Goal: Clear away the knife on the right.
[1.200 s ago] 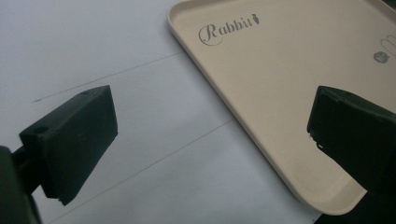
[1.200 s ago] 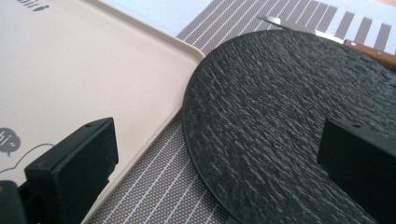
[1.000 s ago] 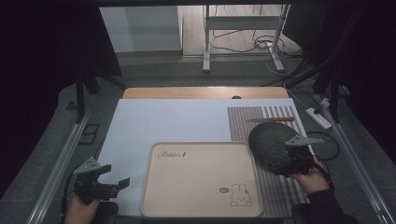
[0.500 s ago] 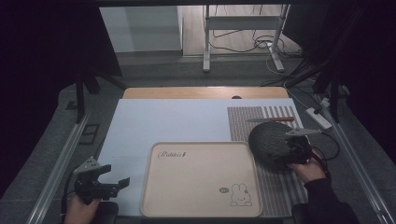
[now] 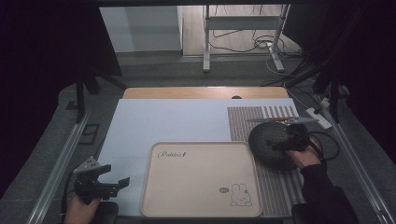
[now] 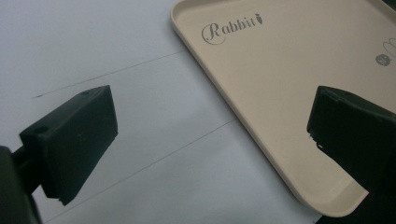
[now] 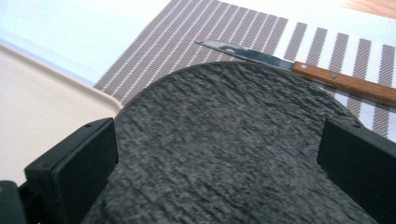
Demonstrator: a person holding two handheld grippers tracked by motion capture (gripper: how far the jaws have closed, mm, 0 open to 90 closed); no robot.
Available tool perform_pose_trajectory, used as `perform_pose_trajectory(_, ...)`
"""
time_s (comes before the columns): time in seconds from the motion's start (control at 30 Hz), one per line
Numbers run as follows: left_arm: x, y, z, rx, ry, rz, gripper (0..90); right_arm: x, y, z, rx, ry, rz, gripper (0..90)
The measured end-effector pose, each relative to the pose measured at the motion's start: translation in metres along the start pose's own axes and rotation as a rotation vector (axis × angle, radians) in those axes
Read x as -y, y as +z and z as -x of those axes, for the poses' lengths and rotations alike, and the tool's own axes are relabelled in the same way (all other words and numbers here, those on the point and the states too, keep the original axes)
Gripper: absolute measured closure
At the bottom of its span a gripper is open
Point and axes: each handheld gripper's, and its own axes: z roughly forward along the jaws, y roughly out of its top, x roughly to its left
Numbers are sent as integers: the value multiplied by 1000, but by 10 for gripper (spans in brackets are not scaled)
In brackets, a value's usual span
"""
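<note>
Pale desk, striped mat at its right edge: dark slate plate lies directly under your right gripper, jaws apart above it. Knife just beyond, lengthwise across. Left gripper, jaws apart, idles beside the tray.

One beige tray, one dark round slate plate, one wooden-handled knife and one striped placemat — four things on one pale table.
</note>
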Motion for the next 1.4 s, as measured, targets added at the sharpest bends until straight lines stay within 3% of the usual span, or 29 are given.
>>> perform_pose_trajectory(0.7,0,0,0,1,0,-4,22,-18,30,35,40,93,-85,0)
perform_pose_trajectory(1.4,0,0,-1,1,-3,-4,24,-39,61,55,81,130,-129,0)
